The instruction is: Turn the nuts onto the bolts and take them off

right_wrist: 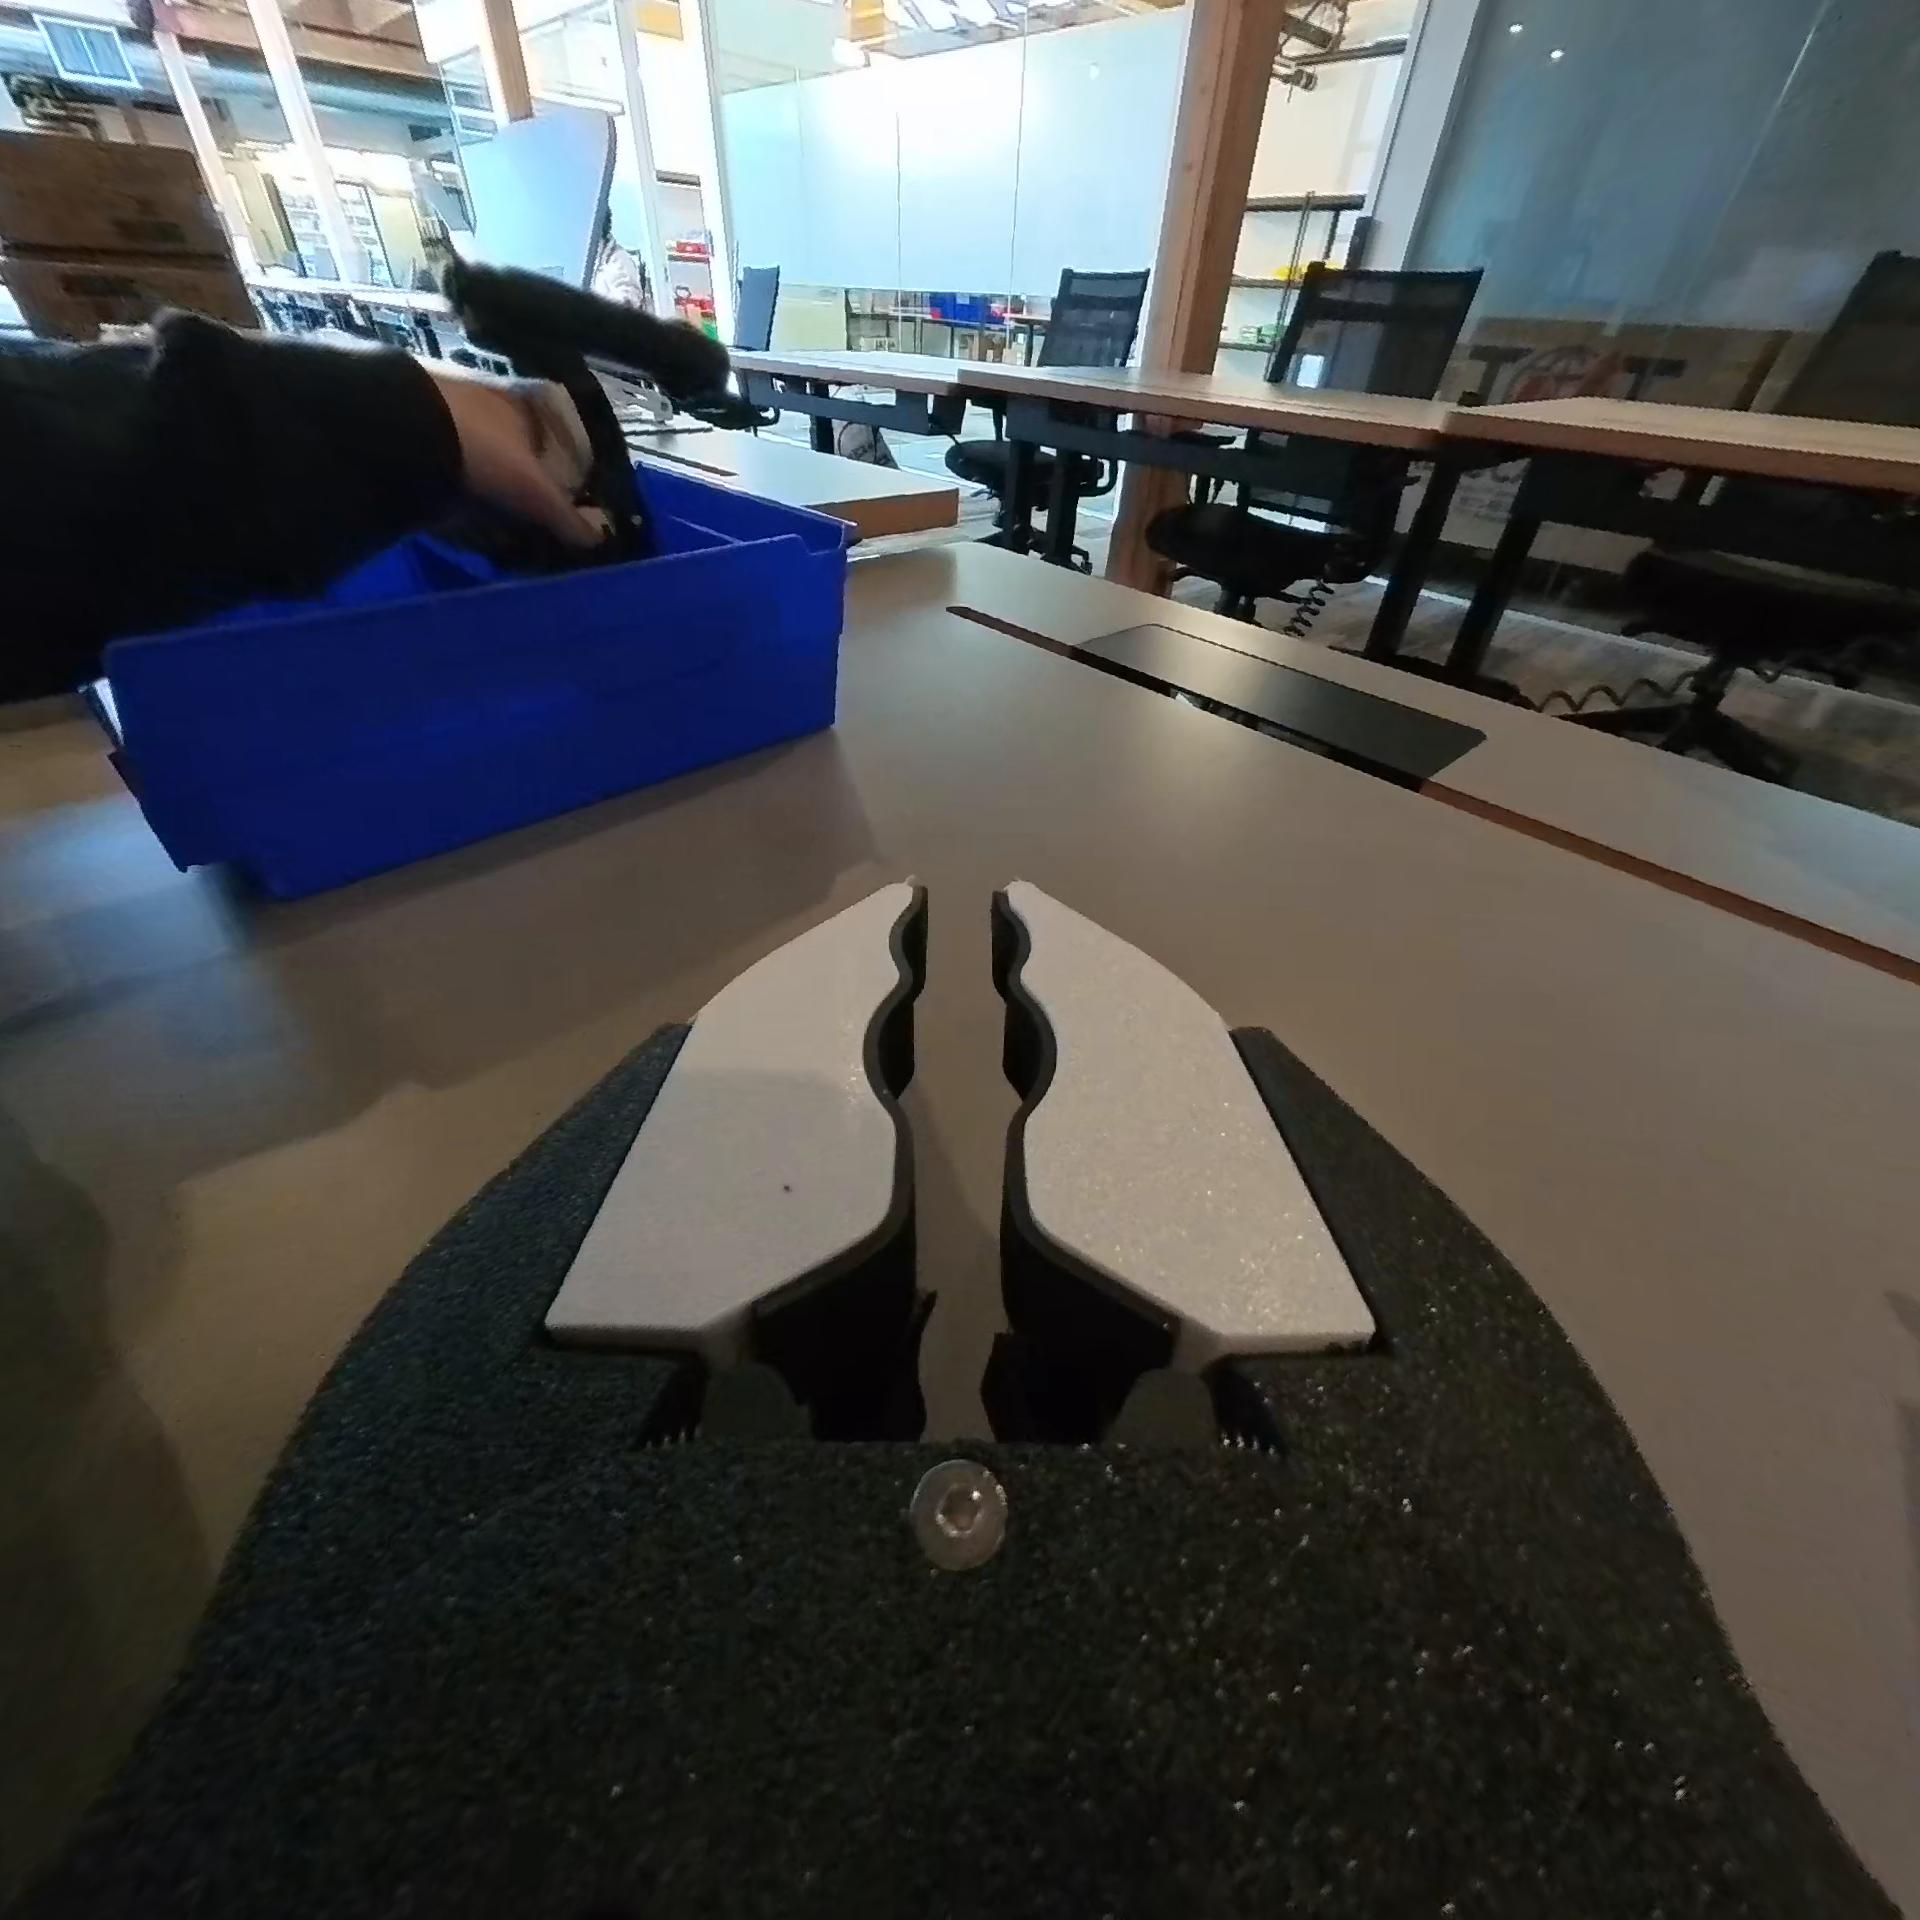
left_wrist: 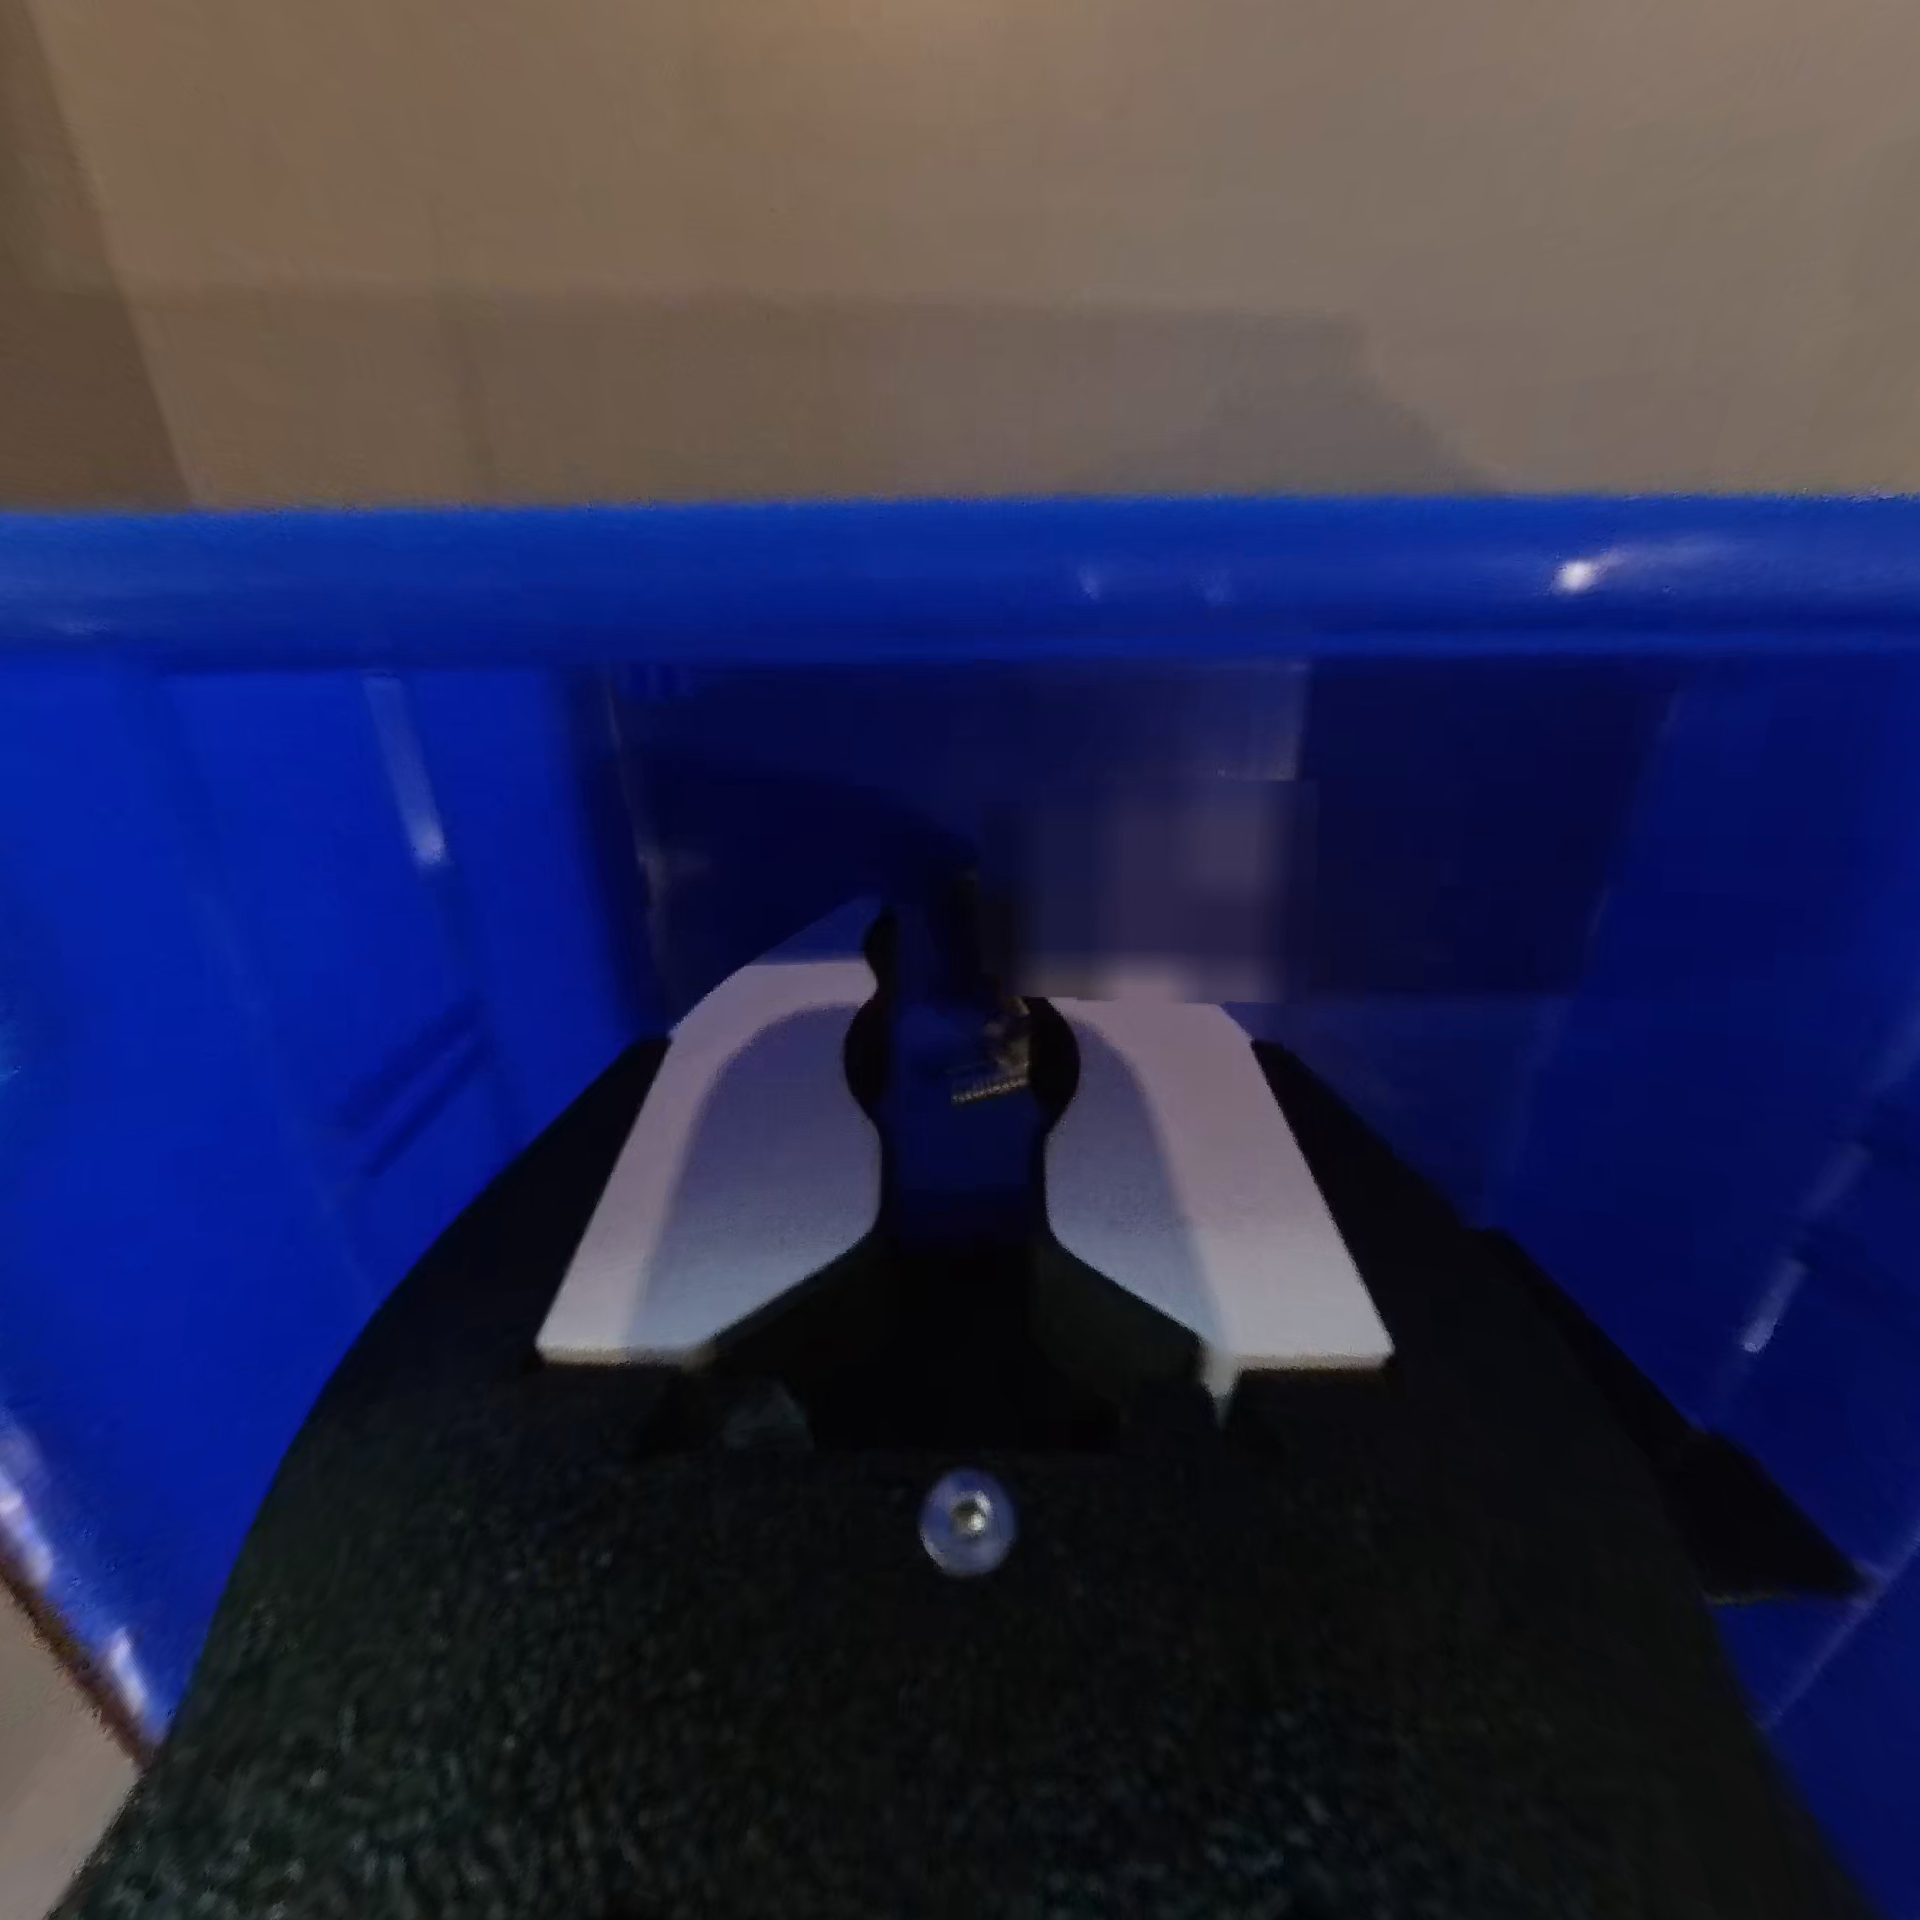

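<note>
My left gripper (left_wrist: 961,997) is down inside a blue plastic bin (left_wrist: 935,582). A small threaded bolt (left_wrist: 987,1075) shows in the gap between its white fingers (left_wrist: 748,1143), close to the right one. The view is blurred, so I cannot tell whether the jaws clamp the bolt. In the right wrist view the same bin (right_wrist: 468,707) stands on the table at the left, with a person's dark-sleeved hand (right_wrist: 499,457) holding the left gripper in it. My right gripper (right_wrist: 958,914) lies low over the grey table (right_wrist: 1247,935), its jaws a narrow gap apart and empty. No nuts are visible.
A black cable hatch (right_wrist: 1288,696) is set into the table ahead on the right. Other desks (right_wrist: 1195,390) and office chairs (right_wrist: 1060,416) stand beyond the far edge, with a wooden post (right_wrist: 1184,312) and glass walls behind. The tips of one gripper are about 40 cm away from the tips of the other.
</note>
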The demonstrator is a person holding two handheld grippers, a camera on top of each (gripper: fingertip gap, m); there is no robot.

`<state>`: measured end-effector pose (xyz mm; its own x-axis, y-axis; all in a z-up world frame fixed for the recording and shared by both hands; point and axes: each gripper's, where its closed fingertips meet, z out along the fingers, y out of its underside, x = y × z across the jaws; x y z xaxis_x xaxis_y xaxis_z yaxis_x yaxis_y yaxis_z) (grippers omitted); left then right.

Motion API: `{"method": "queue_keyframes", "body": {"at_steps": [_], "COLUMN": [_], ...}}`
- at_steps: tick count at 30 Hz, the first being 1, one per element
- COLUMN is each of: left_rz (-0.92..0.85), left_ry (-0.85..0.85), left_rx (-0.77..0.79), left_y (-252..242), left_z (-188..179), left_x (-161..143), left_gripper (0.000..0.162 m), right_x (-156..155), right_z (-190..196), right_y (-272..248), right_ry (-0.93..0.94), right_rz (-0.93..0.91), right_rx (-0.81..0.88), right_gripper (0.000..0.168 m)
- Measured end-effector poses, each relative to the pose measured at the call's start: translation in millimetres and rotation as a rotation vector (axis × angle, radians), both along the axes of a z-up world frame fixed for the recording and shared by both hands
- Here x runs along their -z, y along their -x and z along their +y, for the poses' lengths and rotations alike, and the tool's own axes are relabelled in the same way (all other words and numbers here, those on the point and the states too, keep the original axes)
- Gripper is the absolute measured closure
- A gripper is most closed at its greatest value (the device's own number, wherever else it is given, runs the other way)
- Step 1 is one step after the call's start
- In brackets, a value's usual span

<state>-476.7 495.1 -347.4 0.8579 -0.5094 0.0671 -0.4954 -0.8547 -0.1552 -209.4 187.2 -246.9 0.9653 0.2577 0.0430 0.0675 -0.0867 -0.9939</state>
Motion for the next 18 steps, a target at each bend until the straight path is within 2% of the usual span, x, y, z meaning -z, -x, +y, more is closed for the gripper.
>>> {"method": "queue_keyframes", "body": {"at_steps": [5,8,10,13,18], "left_rz": [-0.004,0.017,0.017,-0.077,-0.226], "left_ry": [0.001,-0.053,-0.144,-0.301,-0.5], "left_rx": [0.025,0.048,0.069,0.156,0.426], "left_y": [-3,-2,-4,-32,-99], "left_z": [-2,0,0,-19,-91], "left_x": [1,-9,-29,-76,-150], "left_gripper": [0.149,0.151,0.152,0.153,0.153], "right_x": [0,1,1,1,6], "right_z": [0,0,1,1,2], "right_y": [1,2,2,1,3], "right_ry": [0.002,0.003,0.004,0.004,0.02], "right_rz": [-0.002,-0.002,-0.001,-0.003,0.001], "right_rx": [-0.006,-0.009,-0.009,-0.007,-0.017], "right_gripper": [0.157,0.157,0.157,0.157,0.157]}}
